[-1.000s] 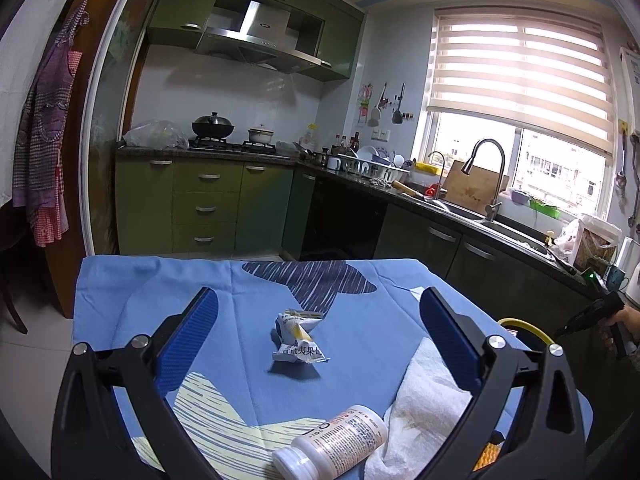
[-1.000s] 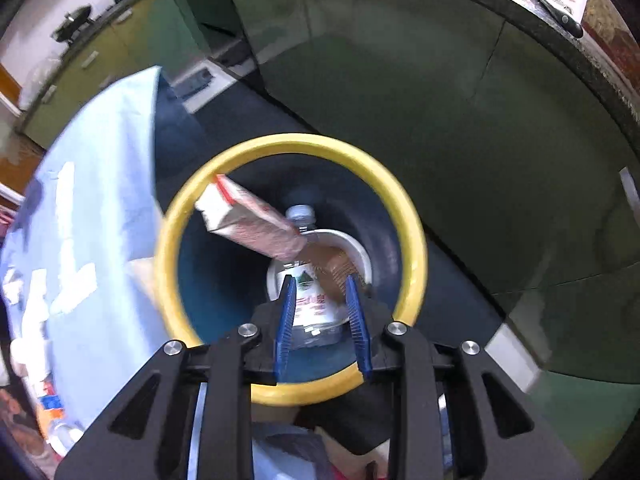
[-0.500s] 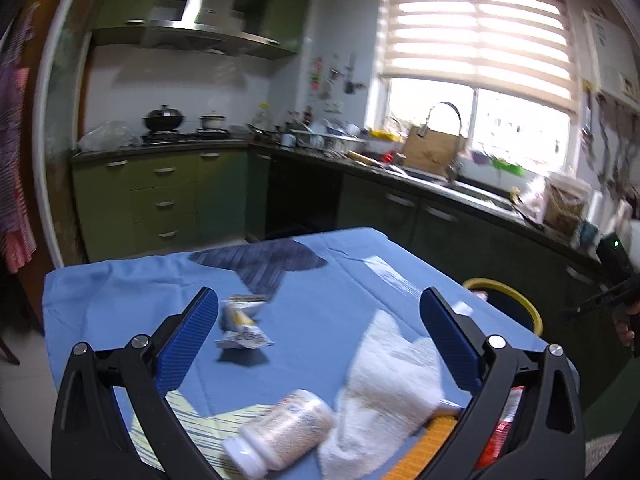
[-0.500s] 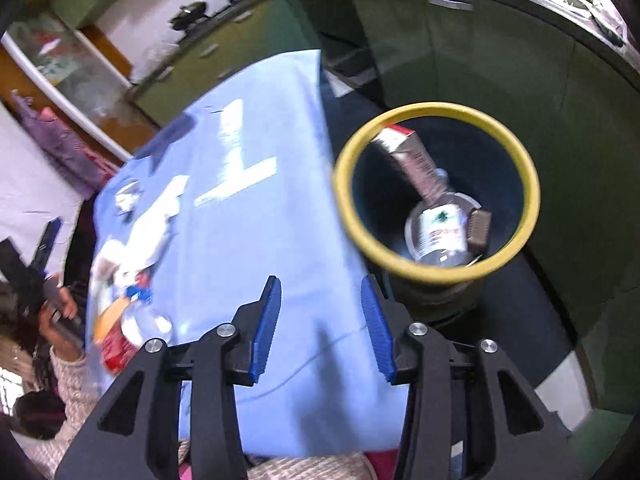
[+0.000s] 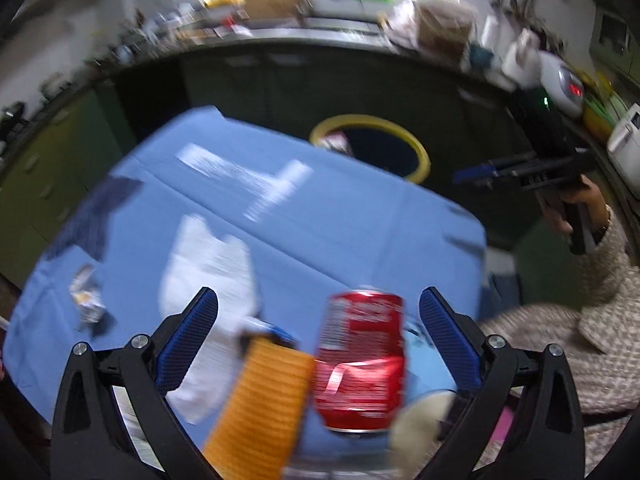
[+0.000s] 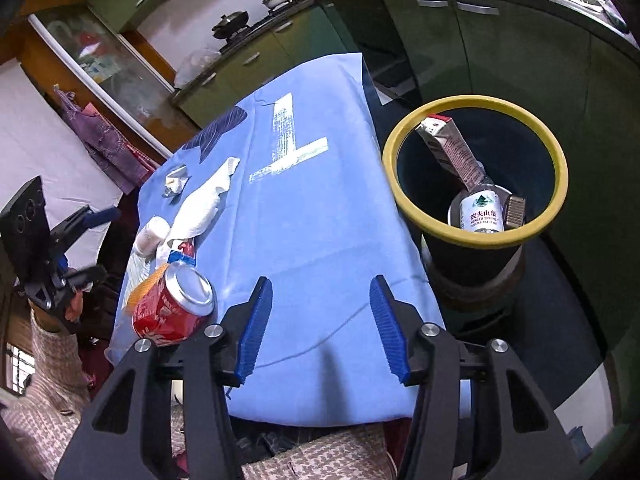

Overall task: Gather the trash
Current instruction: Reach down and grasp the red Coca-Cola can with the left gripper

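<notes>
A dented red can (image 5: 360, 364) (image 6: 172, 306) lies on the blue tablecloth (image 6: 304, 216) between the fingers of my open left gripper (image 5: 316, 344), next to an orange ribbed item (image 5: 260, 404). A crumpled wrapper (image 6: 175, 182) (image 5: 86, 300), a white towel (image 6: 202, 204) and a white bottle (image 6: 150, 236) lie further along. The yellow-rimmed bin (image 6: 476, 172) (image 5: 370, 152) holds a carton (image 6: 448, 152) and a water bottle (image 6: 480, 210). My right gripper (image 6: 320, 328) is open and empty over the table's near edge, left of the bin. It also shows in the left wrist view (image 5: 492, 170).
Dark green kitchen cabinets (image 6: 500, 40) run behind the bin. The bin stands on the floor off the table's right side. The person's patterned sleeve (image 5: 560, 340) is at the table's corner. A purple apron (image 6: 108, 144) hangs at the far left.
My left gripper swung right and down onto the red can. My right gripper let go of its item into the bin, opened, and pulled back over the table edge.
</notes>
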Demonstrator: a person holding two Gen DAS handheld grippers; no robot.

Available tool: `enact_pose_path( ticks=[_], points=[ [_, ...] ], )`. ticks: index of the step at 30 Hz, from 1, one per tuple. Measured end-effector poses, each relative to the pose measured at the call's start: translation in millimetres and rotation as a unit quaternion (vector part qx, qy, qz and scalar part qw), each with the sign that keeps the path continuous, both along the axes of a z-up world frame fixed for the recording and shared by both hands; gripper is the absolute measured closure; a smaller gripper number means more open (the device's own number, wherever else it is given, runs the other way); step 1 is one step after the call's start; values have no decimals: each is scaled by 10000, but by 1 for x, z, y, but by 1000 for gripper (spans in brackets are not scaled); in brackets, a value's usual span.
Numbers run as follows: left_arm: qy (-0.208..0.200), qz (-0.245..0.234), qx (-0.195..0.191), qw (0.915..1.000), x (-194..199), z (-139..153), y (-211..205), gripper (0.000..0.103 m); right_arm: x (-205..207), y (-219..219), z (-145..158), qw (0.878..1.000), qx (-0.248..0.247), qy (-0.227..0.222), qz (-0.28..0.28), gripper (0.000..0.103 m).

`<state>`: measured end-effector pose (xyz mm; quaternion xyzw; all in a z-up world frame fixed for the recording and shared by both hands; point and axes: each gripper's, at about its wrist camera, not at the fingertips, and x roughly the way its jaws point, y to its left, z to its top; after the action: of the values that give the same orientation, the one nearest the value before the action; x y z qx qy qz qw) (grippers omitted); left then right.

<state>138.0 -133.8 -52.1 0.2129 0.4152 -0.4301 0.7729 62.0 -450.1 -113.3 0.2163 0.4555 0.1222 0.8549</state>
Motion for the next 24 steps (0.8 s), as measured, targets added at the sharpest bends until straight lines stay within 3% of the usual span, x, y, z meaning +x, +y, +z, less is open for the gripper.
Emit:
enact_pose_path(
  ticks=[4, 9, 18, 24],
  points=[
    [696, -189, 361, 9967, -2, -18, -25, 7, -10, -10, -3, 9999, 71, -62, -44, 52],
    [1088, -369, 763, 9904, -6, -33, -45, 7, -20, -21, -7, 9996, 165, -174, -143, 50],
    [1249, -379, 1618, 9782, -10, -58, -68, 7, -28, -33, -19, 9984, 450, -255, -209, 47],
    [1349, -324, 1919, 9715, -5, -71, -75, 7, -31, -37, -26, 9978, 562, -262, -220, 47]
  ],
)
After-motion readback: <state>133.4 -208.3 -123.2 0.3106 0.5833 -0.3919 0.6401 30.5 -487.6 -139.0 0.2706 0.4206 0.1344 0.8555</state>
